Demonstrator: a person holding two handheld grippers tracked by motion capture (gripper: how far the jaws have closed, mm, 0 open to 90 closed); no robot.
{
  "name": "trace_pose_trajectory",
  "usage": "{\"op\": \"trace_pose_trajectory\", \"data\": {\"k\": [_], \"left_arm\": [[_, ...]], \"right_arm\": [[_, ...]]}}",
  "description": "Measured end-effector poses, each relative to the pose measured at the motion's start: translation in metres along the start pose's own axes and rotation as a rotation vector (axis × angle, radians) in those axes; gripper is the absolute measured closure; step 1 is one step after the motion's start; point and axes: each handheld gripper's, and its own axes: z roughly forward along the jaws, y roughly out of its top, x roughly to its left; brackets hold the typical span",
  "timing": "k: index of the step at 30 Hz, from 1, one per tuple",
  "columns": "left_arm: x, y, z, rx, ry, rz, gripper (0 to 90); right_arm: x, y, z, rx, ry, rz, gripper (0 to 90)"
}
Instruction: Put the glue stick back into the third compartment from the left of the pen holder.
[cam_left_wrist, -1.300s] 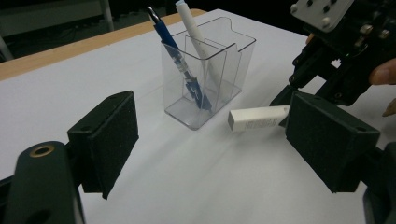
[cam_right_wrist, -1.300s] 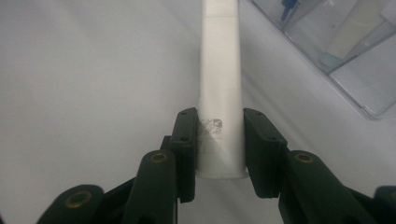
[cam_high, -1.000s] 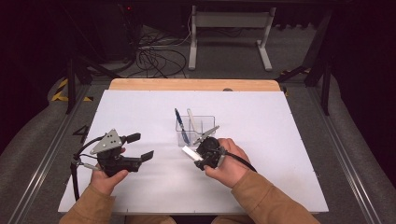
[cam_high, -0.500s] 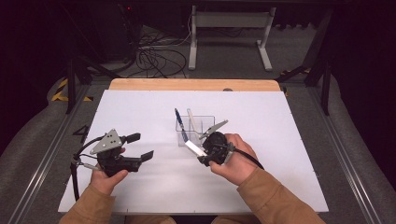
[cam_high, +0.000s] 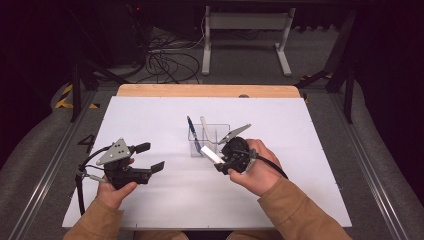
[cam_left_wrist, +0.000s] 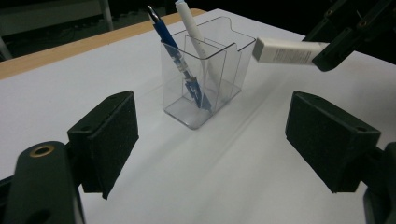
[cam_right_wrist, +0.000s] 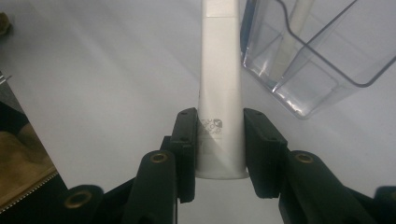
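My right claw (cam_high: 218, 162) sits just near and right of the holder (cam_high: 210, 140) at mid-table, with the flat stick (cam_high: 212, 155) pinched between its pads and pointing left and far, toward the holder's near right corner. In the holder's left compartments stand two pens (cam_high: 192, 131), leaning left. My left claw (cam_high: 150, 157) sits well to the left, apart from the holder, on the near side of the table (cam_high: 300, 150).

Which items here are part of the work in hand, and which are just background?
In the job:
- white marker, clamped in the right tongs
- clear holder
- blue pen and white pen standing in it

Just there:
- left tongs, open, holding nothing
- cables on the floor
- metal stand beyond the table
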Motion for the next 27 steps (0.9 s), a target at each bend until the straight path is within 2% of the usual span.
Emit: {"op": "trace_pose_trajectory", "data": {"k": [11,22,27], "left_arm": [[0.0,0.0,0.0,-0.001,0.0,-0.001,17.7],[0.0,-0.001,-0.001,-0.002,0.0,-0.005,17.7],[0.0,-0.001,-0.001,0.0,0.002,0.001,17.7]], "right_arm": [[-0.016,0.008,-0.024,0.002,-0.027,0.048,67.2],[-0.034,0.016,-0.033,0.028,-0.046,0.093,67.1],[-0.047,0.026,-0.035,0.039,-0.073,0.112,67.1]]}}
